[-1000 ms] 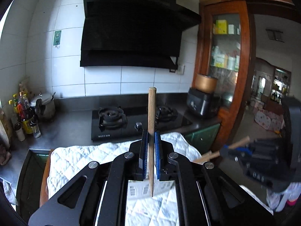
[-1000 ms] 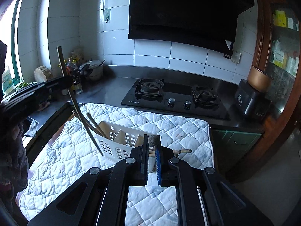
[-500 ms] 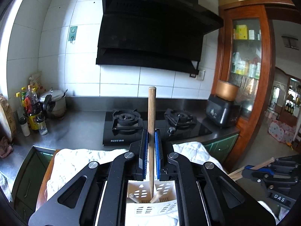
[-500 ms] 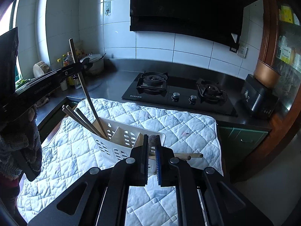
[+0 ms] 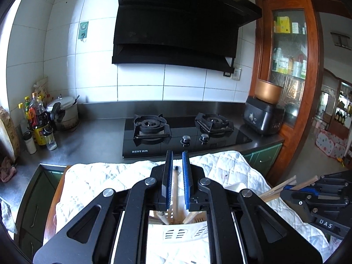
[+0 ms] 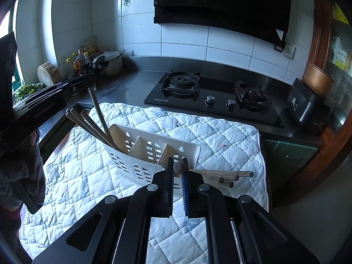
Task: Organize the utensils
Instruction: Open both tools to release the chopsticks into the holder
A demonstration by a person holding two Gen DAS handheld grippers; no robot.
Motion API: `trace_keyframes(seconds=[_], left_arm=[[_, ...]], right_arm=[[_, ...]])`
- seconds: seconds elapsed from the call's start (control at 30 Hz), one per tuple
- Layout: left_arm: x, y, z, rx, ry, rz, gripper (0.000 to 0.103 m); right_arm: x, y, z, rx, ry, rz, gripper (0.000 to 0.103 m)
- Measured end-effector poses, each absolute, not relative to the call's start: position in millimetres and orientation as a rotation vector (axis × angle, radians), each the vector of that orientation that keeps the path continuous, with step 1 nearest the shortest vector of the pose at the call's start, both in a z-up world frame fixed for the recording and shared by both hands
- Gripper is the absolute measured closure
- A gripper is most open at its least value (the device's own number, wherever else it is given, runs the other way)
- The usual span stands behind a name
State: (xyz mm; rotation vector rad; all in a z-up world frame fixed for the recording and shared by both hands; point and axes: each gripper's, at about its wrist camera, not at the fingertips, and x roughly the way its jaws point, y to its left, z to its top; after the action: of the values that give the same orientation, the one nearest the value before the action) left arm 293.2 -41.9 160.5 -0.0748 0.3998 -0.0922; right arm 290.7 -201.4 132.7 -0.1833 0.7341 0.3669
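Note:
A white slotted utensil holder [image 6: 154, 136] with three compartments stands on the quilted cloth. In the left wrist view my left gripper [image 5: 177, 154] hangs over the holder [image 5: 176, 233]. Its jaws are opening, and a wooden chopstick [image 5: 175, 187] stands loose between the pads, its lower end in the holder. The right wrist view shows that chopstick [image 6: 99, 110] beside several others in the left compartment, under the left gripper [image 6: 85, 83]. My right gripper [image 6: 177, 160] is shut on a chopstick [image 6: 180, 167], seen end-on above the right compartment. More chopsticks [image 6: 222, 177] stick out to its right.
A white quilted cloth [image 6: 220, 136] covers the worktop near me. Behind it are a black gas hob [image 6: 211, 96], a black appliance [image 6: 308, 105] at the right, and bottles and a pot [image 6: 110, 63] at the back left. A gloved hand [image 6: 22, 171] holds the left gripper.
The chopstick in my left gripper has slid down between the jaws into the holder, and those jaws have parted slightly. Both grippers have sunk closer to the holder.

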Motion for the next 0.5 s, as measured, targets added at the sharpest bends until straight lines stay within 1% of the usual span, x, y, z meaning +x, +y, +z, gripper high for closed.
trace_keyframes(seconds=[0.1,0.13,0.17,0.23,0.3,0.37,0.4,0.5], left_arm=[[292,-41,159,-0.071,0.409,-0.094,0.093],[291,-41,160,-0.071,0.409,-0.095,0.088],[290,-40,160,-0.071,0.408,-0.093,0.077],[286,-40,161,-0.069,0.395,-0.079,0.067],[283,-39,162,-0.066,0.39,-0.086,0.066],[279,-38,163,-0.063,0.384,-0.085,0.06],[277,-38,164,-0.06,0.379,-0.084,0.058],[268,-39,166,-0.059,0.368,-0.085,0.053]], right_arm=[[292,-200,131,-0.182,0.739,0.364,0.096],[292,-199,131,-0.179,0.739,0.364,0.096],[292,-199,130,-0.176,0.739,0.365,0.096],[292,-198,130,-0.175,0.738,0.364,0.096],[292,-198,130,-0.175,0.735,0.36,0.096],[291,-199,131,-0.171,0.734,0.36,0.096],[290,-200,132,-0.171,0.731,0.358,0.095],[286,-202,136,-0.163,0.721,0.355,0.091]])
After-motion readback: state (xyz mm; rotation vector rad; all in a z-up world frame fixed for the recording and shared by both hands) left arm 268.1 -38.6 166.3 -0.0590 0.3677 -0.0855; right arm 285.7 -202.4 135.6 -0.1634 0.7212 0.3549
